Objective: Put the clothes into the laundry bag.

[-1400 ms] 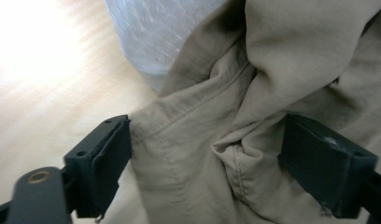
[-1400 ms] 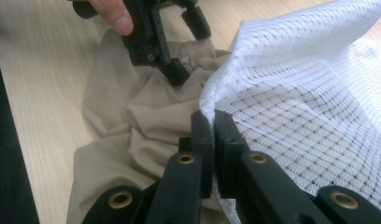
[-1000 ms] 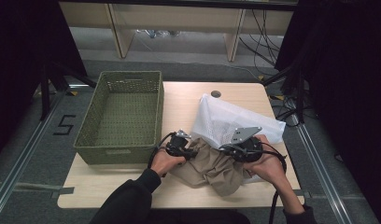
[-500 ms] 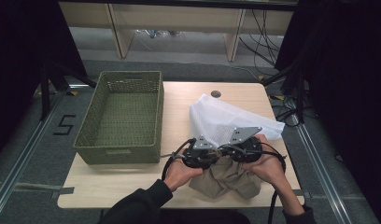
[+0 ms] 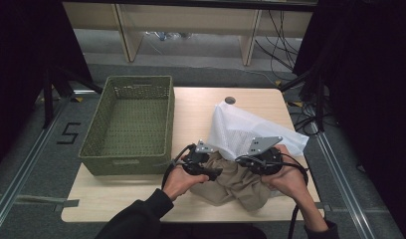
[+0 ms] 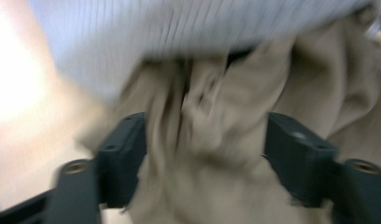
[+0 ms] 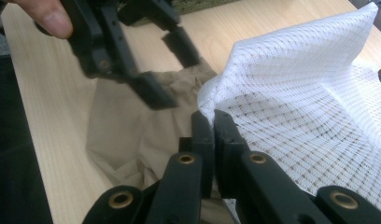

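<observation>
From the high view, the left hand-held gripper (image 5: 205, 168) and the right hand-held gripper (image 5: 260, 160) sit close together near the front edge of the counter (image 5: 201, 107). A crumpled tan garment (image 5: 236, 181) lies between and just in front of them, bunched rather than stretched, so it has no clear long axis. A white mesh bag (image 5: 241, 132) spreads away from the right hand-held gripper toward the far side of the counter, and its near edge overlaps the tan cloth. A green woven basket (image 5: 129, 124) stands beyond the left hand-held gripper, on its outer side, and looks empty. The left hand-held gripper is the nearer one to the garment; the right is the nearer one to the bag. How far either pair of jaws stands open cannot be read from up here.

In the left gripper view, which is blurred, the left hand-held gripper (image 6: 205, 154) has its jaws well apart, with a thick fold of the tan garment (image 6: 216, 140) lying between them. The cloth touches both inner faces but is not pinched flat. The white mesh bag (image 6: 193, 32) hangs straight ahead, just above the cloth.

In the right gripper view, the right hand-held gripper (image 7: 214, 125) has its jaws pressed together on the edge of the white mesh bag (image 7: 314, 98), holding that edge lifted like an opening. The tan garment (image 7: 128, 130) lies ahead and to the side, under the left hand-held gripper (image 7: 167, 67). Judging from this, the coming move depends on bringing the cloth toward the raised mesh edge.
</observation>
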A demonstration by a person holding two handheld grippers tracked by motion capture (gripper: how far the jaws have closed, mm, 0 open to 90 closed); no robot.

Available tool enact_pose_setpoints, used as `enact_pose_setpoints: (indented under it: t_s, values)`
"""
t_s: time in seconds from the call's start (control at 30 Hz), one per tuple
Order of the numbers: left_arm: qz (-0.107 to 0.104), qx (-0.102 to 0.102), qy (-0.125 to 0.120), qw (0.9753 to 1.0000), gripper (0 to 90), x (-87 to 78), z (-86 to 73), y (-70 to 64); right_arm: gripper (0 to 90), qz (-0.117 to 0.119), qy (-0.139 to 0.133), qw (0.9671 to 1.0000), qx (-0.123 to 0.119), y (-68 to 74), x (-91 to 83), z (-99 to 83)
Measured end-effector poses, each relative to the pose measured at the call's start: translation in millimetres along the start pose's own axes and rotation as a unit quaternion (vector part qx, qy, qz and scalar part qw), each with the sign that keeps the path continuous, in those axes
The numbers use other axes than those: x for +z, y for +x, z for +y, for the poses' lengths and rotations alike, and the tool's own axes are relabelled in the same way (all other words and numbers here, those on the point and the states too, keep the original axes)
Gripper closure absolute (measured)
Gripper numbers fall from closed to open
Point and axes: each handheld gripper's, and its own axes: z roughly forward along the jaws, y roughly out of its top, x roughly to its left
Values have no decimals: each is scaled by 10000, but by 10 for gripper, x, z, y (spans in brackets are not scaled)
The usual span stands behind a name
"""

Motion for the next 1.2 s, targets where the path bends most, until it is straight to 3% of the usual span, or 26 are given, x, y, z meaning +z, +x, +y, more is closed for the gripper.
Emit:
enact_pose_setpoints:
  t_s: [0.03,0.07,0.2,0.23,0.27,0.3,0.33,0.37,0.47,0.5,0.53,0.57,0.67,0.7,0.73,0.77,0.83,0.93,1.07,1.2]
  values:
    - [33,38,114,9999,232,34,-42,9,894,-8,29,10000,79,11,-4,1]
    - [25,150,238,9996,204,74,-76,16,893,14,1,10000,4,2,4,2]
    - [-148,550,488,9972,222,270,-133,11,893,4,54,9999,92,3,28,-4]
    - [-171,432,178,9988,334,327,-138,-31,894,35,67,9999,73,4,38,-4]
    - [-189,492,99,9986,443,354,-131,-60,894,25,30,10000,-45,-10,55,1]
    - [-162,562,67,9983,508,372,-125,-88,893,27,79,10000,21,0,56,4]
    - [-194,798,142,9965,612,364,-108,-83,893,24,94,10000,7,3,63,5]
    - [-214,680,18,9975,687,381,-105,-102,894,27,105,9999,68,14,62,11]
    - [-185,452,-369,9981,811,359,-94,-168,894,41,27,10000,15,8,36,22]
    - [-202,589,-362,9974,829,296,-67,-149,894,35,-25,10000,-7,2,18,27]
    - [-178,368,-595,9974,843,241,-33,-161,894,-33,-69,10000,43,3,-6,36]
    - [-175,466,-663,9966,855,144,22,-147,894,15,-186,9998,9,2,-33,59]
    - [-190,336,-1155,9926,861,-147,211,-150,895,125,-445,9989,0,7,-148,182]
    - [-190,336,-1155,9926,861,-147,211,-150,895,127,-544,9984,49,16,-184,230]
    - [-134,318,-1309,9908,861,-342,295,-170,895,142,-648,9978,-4,14,-212,282]
    - [-98,365,-1368,9899,861,-416,315,-188,895,135,-728,9973,25,22,-241,327]
    - [-16,433,-1371,9896,860,-477,291,-207,895,150,-842,9963,-57,44,-277,391]
    - [-139,391,-1221,9916,858,-357,145,-257,896,141,-782,9968,-77,93,-275,361]
    - [-289,560,-1043,9926,854,-115,-8,-414,895,193,-627,9978,102,66,-193,234]
    - [-166,784,-970,9920,840,7,-16,-475,895,217,-561,9981,103,54,-142,219]
